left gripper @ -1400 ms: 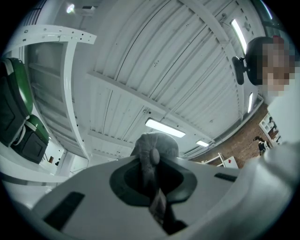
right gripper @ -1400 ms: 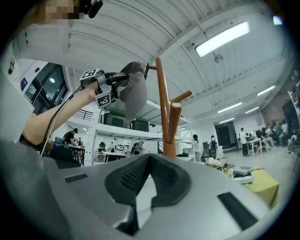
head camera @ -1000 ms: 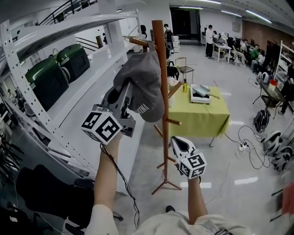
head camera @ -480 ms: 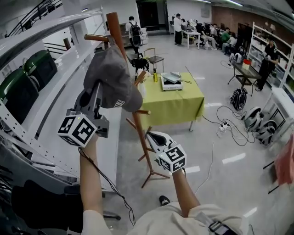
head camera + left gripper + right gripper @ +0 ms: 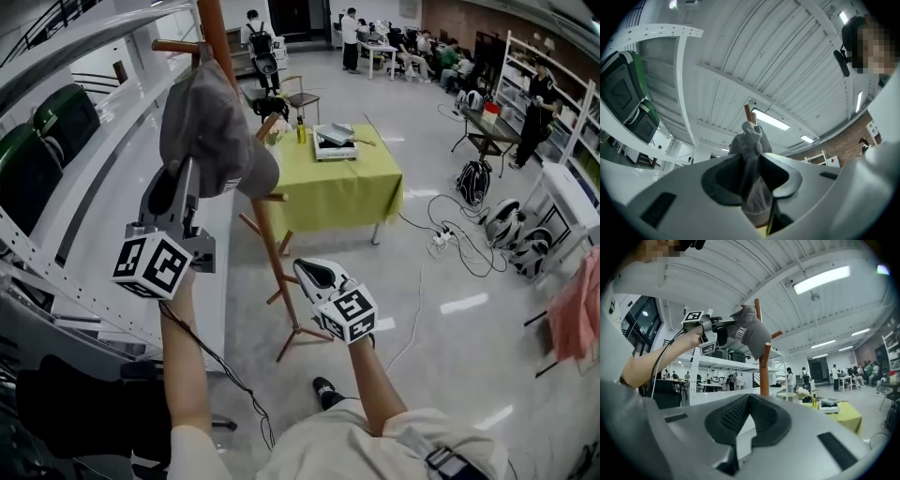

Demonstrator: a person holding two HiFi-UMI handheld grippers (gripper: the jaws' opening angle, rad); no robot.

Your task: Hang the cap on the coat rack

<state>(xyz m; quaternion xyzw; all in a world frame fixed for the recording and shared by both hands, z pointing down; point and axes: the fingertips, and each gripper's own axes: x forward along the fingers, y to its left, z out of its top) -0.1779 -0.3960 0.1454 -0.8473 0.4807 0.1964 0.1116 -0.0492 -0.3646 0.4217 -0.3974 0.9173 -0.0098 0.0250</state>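
Note:
The grey cap (image 5: 202,131) hangs over an upper peg of the brown wooden coat rack (image 5: 267,253), draped against its pole. My left gripper (image 5: 183,173) points up at the cap's lower edge. In the left gripper view its jaws are opening, with a fold of cap cloth (image 5: 750,140) still lying loose between them below the pole's tip (image 5: 747,112). My right gripper (image 5: 305,270) is lower, beside the pole, shut and holding nothing. The right gripper view shows the cap (image 5: 750,333) on the rack (image 5: 764,371) with the left gripper (image 5: 719,324) at it.
White metal shelving (image 5: 84,216) with dark green cases (image 5: 23,164) runs along the left. Behind the rack stands a table with a yellow-green cloth (image 5: 333,183). Cables and bags (image 5: 469,178) lie on the floor at right, and people (image 5: 352,23) stand far back.
The cap has settled on the rack's peg and the left gripper's jaws have spread off its cloth. The right gripper has stayed low beside the pole.

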